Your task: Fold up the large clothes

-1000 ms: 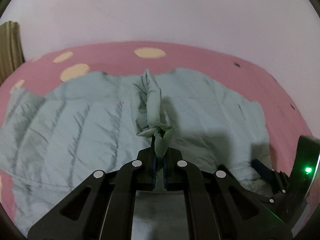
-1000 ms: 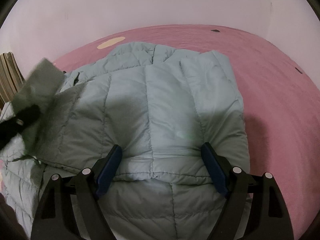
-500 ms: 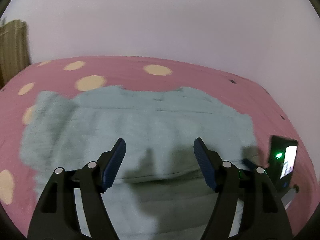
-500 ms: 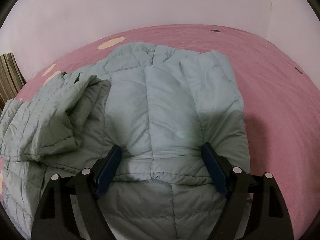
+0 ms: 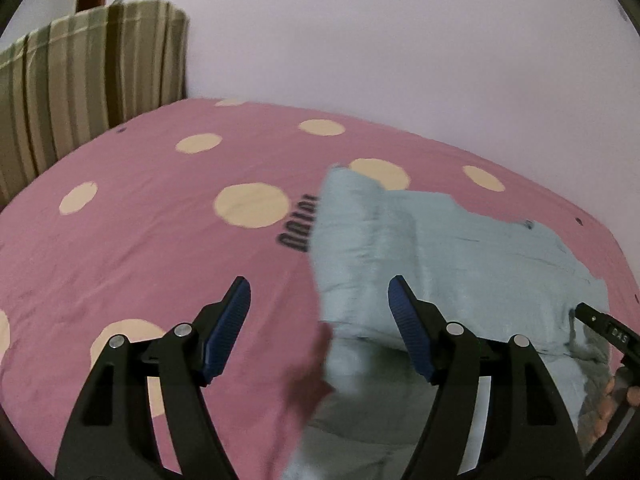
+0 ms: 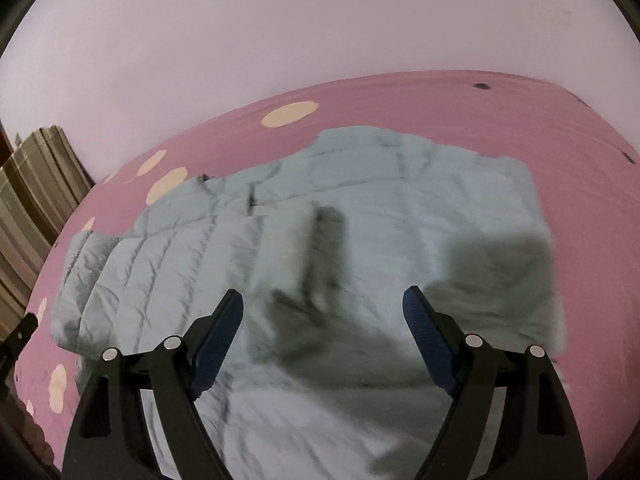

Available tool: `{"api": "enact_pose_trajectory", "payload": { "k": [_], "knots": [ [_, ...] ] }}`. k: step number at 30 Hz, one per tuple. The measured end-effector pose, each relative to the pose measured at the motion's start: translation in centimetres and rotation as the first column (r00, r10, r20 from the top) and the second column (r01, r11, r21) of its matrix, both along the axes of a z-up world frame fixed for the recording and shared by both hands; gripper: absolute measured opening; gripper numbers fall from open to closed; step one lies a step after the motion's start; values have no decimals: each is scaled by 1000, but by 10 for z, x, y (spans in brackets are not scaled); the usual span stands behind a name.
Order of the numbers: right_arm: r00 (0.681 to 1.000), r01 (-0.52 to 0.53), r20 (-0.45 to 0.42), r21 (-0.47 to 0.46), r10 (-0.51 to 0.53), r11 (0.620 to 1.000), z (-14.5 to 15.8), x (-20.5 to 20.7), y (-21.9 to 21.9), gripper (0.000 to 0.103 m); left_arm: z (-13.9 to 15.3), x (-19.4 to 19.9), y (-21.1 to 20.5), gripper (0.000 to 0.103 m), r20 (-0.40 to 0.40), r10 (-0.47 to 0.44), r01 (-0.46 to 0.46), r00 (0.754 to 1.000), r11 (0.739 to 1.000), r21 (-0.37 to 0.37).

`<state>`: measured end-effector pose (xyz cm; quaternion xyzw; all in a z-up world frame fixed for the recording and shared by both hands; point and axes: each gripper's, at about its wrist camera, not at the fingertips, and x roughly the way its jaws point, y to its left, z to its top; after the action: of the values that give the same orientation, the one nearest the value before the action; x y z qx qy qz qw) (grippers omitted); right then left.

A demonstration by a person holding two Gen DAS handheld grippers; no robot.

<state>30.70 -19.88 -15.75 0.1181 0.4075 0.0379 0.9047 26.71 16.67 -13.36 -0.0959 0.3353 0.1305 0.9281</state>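
Jacket (image 6: 360, 240): pale grey-green, quilted in stitched channels. Bed sheet (image 5: 140, 240): pink with cream polka dots, a few small dark specks, black lettering partly covered by jacket. Striped cloth (image 5: 88, 76): olive and beige vertical stripes. Wall (image 5: 400, 40): plain pale lilac-white. Left gripper (image 5: 319, 330) and right gripper (image 6: 323, 338): black frames, blue finger pads.

— What sort of place is shown?
— A home bedroom is shown: a bed (image 5: 160, 248) covered by a pink sheet dotted with cream circles, set against a plain wall (image 5: 400, 40), with a striped curtain (image 5: 80, 80) beside it.
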Motion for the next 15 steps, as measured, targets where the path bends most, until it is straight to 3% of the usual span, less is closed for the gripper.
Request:
{"api": "enact_pose_trajectory", "payload": {
  "k": [1, 2, 3, 6, 12, 15],
  "knots": [
    [1000, -10, -13, 4, 10, 1000, -4, 7, 6, 80, -2, 0, 5, 71, -4, 8, -8, 1000, 1000, 4],
    [999, -20, -31, 15, 21, 1000, -9, 12, 10, 63, -4, 1, 7, 71, -9, 10, -9, 1000, 1000, 10],
    [997, -38, -71, 28, 40, 999, -16, 19, 15, 37, -5, 0, 9, 71, -13, 11, -10, 1000, 1000, 13],
    [992, -54, -113, 60, 60, 997, -25, 22, 21, 22, -7, 0, 12, 71, -24, 11, -11, 1000, 1000, 11],
    [1000, 20, 10, -15, -20, 1000, 18, 5, -15, 21, 2, 17, 3, 71, -3, -15, 15, 1000, 1000, 10],
    [998, 53, 25, -61, -52, 997, 26, 5, -43, 21, 0, 34, -16, 71, -9, -47, 47, 999, 998, 28]
  ]
}}
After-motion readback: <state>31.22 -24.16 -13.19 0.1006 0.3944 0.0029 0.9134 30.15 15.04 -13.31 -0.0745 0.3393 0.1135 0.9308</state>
